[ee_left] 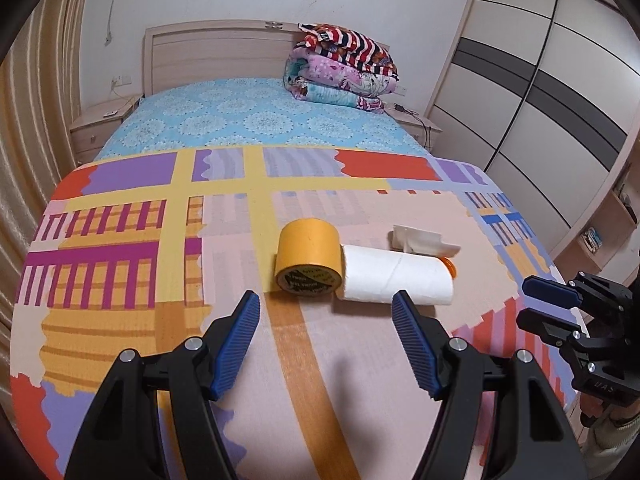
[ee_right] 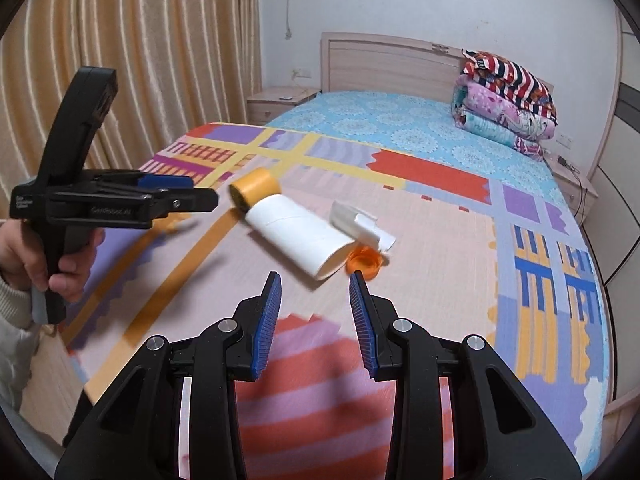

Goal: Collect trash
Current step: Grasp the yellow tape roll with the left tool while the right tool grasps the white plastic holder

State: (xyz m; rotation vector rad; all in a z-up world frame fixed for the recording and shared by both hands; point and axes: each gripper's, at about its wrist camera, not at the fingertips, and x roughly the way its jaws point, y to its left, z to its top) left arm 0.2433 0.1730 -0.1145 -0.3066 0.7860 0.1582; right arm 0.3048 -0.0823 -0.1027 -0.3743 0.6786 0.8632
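Bedroom scene: a bed (ee_left: 168,216) with a smooth patchwork-print cover at the foot end and a turquoise sheet further up toward the headboard.

The left gripper (ee_left: 326,308) has its ribbed blue pads spread wide, holding nothing, hovering just short of the white cardboard tube (ee_left: 394,278). That tube is the landmark here: a plain paper cylinder lying on its side with a spiral seam. Touching its left end is a yellow tape roll (ee_left: 309,258), glossy, also on its side. Behind the tube is a folded white paper scrap (ee_left: 420,240), and at its right end an orange cap (ee_right: 364,262) peeks out, crinkly-edged.

The right gripper (ee_right: 314,288) is also parted and empty, its tips close in front of the tube's open end and the cap.

All around the tube the cover is flat and bare, the bed's edges well away. Folded quilts (ee_left: 340,66) are stacked far behind it by the headboard.
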